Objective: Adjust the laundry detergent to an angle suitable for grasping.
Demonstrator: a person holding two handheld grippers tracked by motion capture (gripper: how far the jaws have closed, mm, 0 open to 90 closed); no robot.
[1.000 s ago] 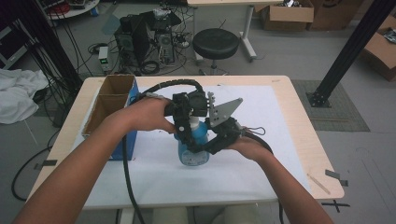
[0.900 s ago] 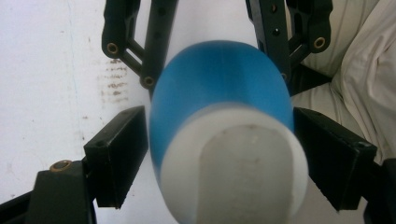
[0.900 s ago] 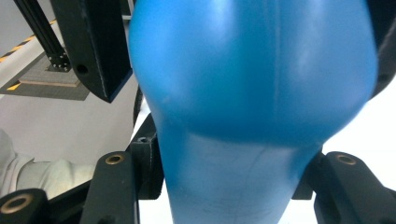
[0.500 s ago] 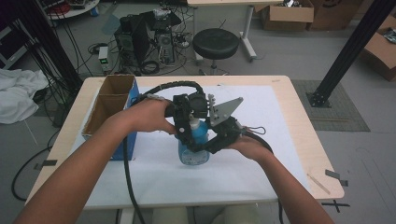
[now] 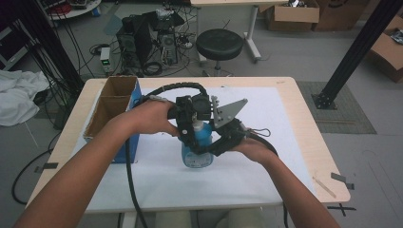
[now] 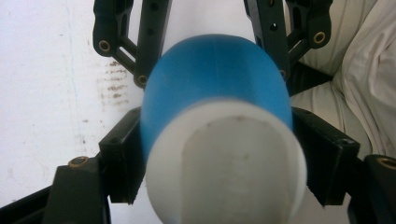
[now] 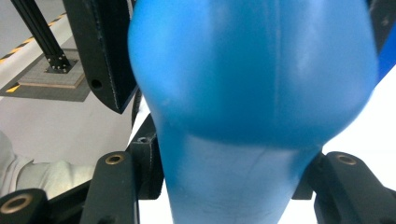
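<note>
My left fingers (image 6: 122,163) flank the white cap (image 6: 229,163); jaws have just been closing, contact unclear.
Blue bottle (image 5: 197,142) stands upright; my right gripper (image 7: 224,186) clamps its body from the side.

I see one blue plastic bottle (image 5: 196,151) standing upright on the white sheet that covers the worktop (image 5: 266,171), near its middle. The bottle has a rounded, bulging body of bright blue that narrows toward the top, and a white cap or pump head (image 6: 226,163) crowning it. From above, the lower part of the body looks slightly translucent and paler than the rest. Its base rests flat on the sheet. Through the left gripper view, I look down on the white top with the blue shoulder swelling out behind it. Through the right gripper view, I see the smooth blue body (image 7: 252,74) very close, with a faint seam running up it.
</note>
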